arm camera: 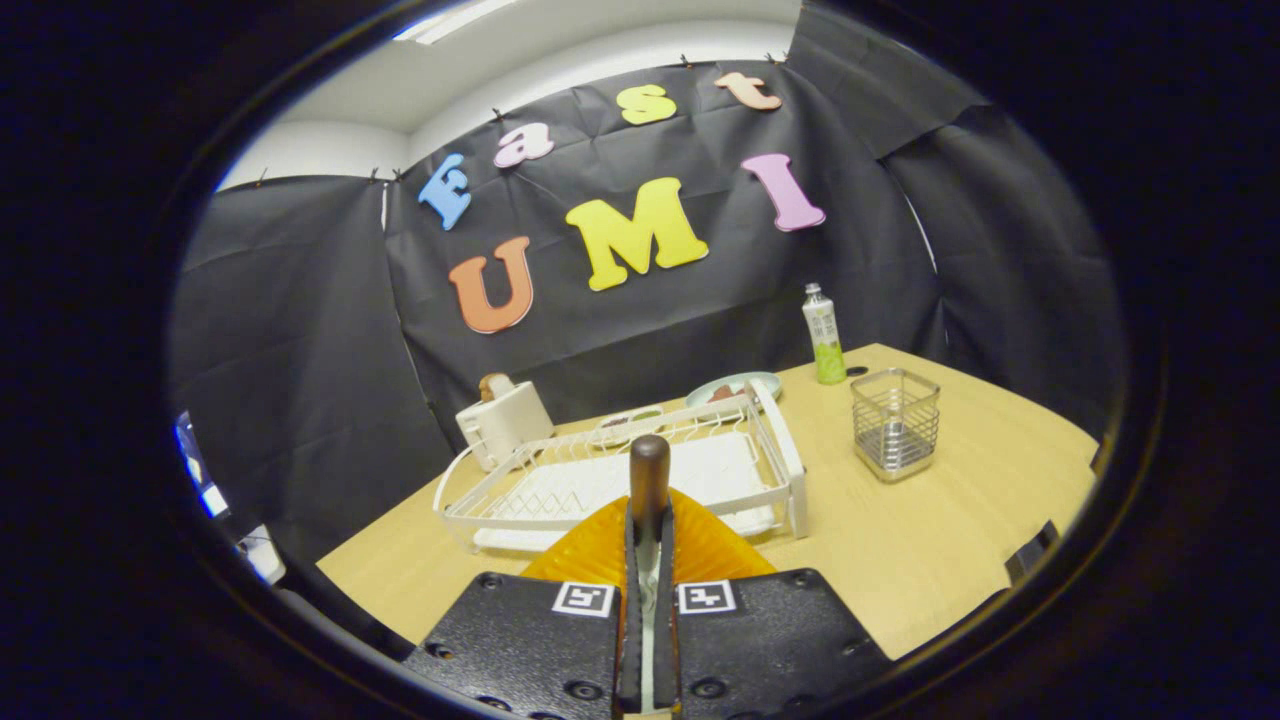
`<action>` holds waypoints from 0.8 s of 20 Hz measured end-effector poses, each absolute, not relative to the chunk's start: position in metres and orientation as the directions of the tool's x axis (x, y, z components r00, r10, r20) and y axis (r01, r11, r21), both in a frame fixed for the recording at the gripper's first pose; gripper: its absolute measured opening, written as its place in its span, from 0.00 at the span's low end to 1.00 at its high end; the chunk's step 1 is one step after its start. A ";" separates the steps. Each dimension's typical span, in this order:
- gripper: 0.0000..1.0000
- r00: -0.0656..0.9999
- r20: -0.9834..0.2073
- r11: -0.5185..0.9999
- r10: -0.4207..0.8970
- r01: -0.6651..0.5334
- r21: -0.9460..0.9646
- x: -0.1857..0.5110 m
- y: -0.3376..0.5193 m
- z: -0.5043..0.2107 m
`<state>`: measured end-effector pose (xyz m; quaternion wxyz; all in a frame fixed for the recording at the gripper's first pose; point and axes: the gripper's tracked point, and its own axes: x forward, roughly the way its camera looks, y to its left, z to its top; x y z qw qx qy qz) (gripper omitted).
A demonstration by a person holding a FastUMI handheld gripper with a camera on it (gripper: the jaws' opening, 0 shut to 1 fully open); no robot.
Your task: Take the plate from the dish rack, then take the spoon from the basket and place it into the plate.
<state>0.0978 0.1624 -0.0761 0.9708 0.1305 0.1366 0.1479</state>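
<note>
My gripper (648,540) is shut on the spoon (649,468), whose brown wooden handle stands up from between the two fingers while its metal shaft runs down between them. Directly under the fingers, an orange ribbed plate (705,548) lies on the wooden table, partly hidden by the gripper body. The spoon's bowl is hidden. Just beyond the plate stands the white wire dish rack (790,462), with nothing in its slots. To the right of the rack is the metal wire basket (895,422).
A white toaster (503,420) stands behind the rack's left end. A pale green dish (735,386) with food on it lies behind the rack, and a bottle (824,335) stands by the wall. Bare table (950,540) stretches to the right of the fingers.
</note>
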 end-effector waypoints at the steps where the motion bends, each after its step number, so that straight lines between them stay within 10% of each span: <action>1: 0.10 0.917 -0.232 0.922 0.324 -0.252 0.294 0.097 0.165 -0.081; 9: 0.21 0.911 -0.216 0.916 0.353 -0.289 0.277 0.089 0.176 -0.083; 16: 0.77 0.950 -0.121 0.947 0.287 -0.263 0.185 0.090 0.150 -0.049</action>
